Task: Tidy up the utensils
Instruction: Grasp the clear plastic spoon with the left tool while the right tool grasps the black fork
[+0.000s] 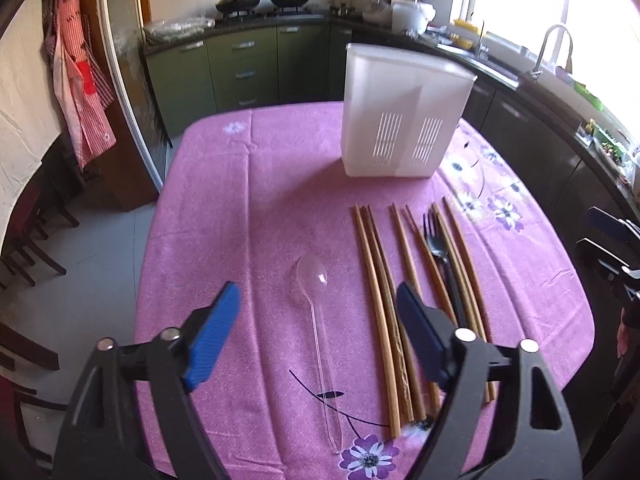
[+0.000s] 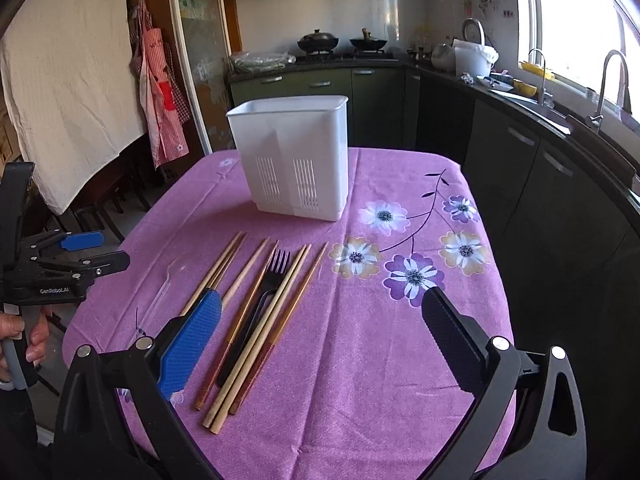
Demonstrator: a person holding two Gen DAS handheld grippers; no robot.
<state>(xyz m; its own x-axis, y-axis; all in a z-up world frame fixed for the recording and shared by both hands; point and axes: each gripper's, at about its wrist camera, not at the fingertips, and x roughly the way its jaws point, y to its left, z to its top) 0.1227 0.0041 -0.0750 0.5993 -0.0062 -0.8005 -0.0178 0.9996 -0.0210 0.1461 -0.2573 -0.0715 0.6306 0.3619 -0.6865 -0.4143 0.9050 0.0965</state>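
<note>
Two views show one counter (image 1: 260, 184) under a pink flowered cloth. From the left wrist, the left gripper (image 1: 318, 300) hangs over the near edge with its blue fingers (image 1: 212, 336) spread apart and grasping nothing; a clear plastic spoon (image 1: 316, 312) lies on the cloth between them, bowl pointing away. Just right of the spoon lie several wooden chopsticks (image 1: 380, 300) side by side, with a black fork (image 1: 436, 240) among them. Beyond them a white utensil holder (image 1: 404, 116) stands upright on the cloth, apart from the utensils.

From the right wrist, the right gripper (image 2: 320, 316) also has its fingers (image 2: 188, 344) released and empty, above the near ends of the chopsticks (image 2: 256, 320) and fork (image 2: 276, 272). The holder (image 2: 296, 152) stands at the far side. The spoon (image 2: 160, 296) is faint here, probably the pale shape left of the chopsticks. A hand (image 2: 24, 340) holds the left gripper (image 2: 92, 252) at the left edge.
</note>
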